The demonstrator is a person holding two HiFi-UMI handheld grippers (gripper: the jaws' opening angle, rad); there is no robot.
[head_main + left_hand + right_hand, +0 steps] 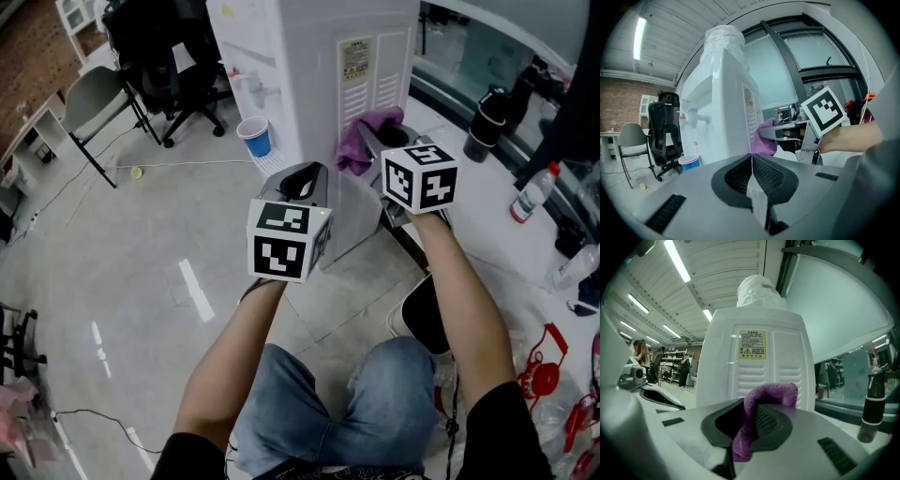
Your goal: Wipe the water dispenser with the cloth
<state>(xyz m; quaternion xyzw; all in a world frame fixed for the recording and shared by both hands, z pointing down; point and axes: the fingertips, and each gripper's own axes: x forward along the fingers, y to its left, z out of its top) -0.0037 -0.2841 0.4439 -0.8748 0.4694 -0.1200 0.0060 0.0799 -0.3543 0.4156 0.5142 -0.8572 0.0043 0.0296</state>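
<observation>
The white water dispenser (319,66) stands upright with a bottle on top; its vented side panel with a yellow label (752,344) faces me. My right gripper (375,141) is shut on a purple cloth (761,416), which bunches out of the jaws just short of the panel, the cloth (361,141) close to the dispenser's side. In the left gripper view the cloth (764,137) sits against the panel's edge. My left gripper (302,180) hangs lower and to the left, jaws shut with nothing between them, pointed at the dispenser's corner (740,117).
A blue cup (255,136) stands on the floor by the dispenser's tap side. Black office chairs (155,56) and a grey chair (94,98) stand at the back left. A table (506,206) at right carries bottles (534,192) and a dark flask (486,122).
</observation>
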